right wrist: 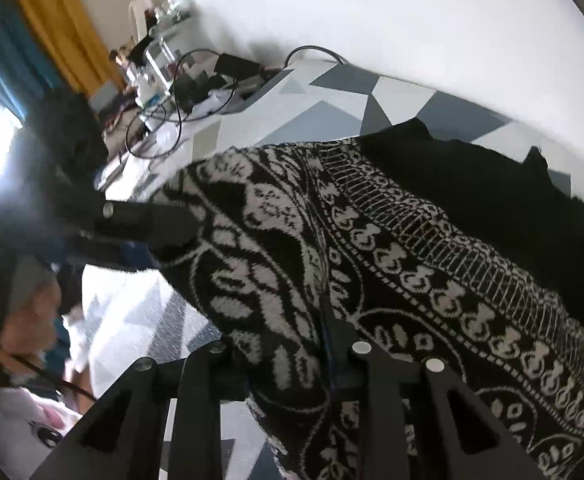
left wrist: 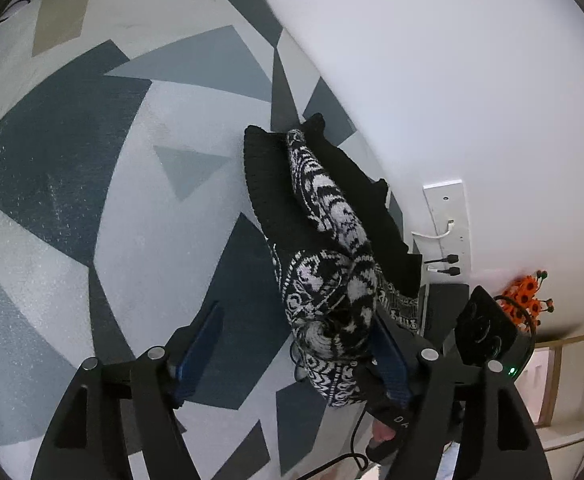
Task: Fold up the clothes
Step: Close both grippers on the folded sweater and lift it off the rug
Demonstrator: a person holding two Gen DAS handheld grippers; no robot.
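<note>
Left gripper (left wrist: 292, 344) hangs open, holding nothing; right gripper (right wrist: 292, 344) pinches the patterned sweater (right wrist: 371, 248) — best lift it evenly, then lay it flat.

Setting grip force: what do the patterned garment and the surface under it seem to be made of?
Patterned garment: looks like thick knit, wool or acrylic; stitch rows and fuzzy edges show, with a ribbed black hem.
Surface: apparently matte woven cloth printed with grey geometric shapes; faint speckled texture.

Surface (left wrist: 140, 168) covered in grey, white and slate triangles, against a white wall; black-and-white knit (left wrist: 327, 280) bunched on it, cables (right wrist: 180, 92) at the far end.
</note>
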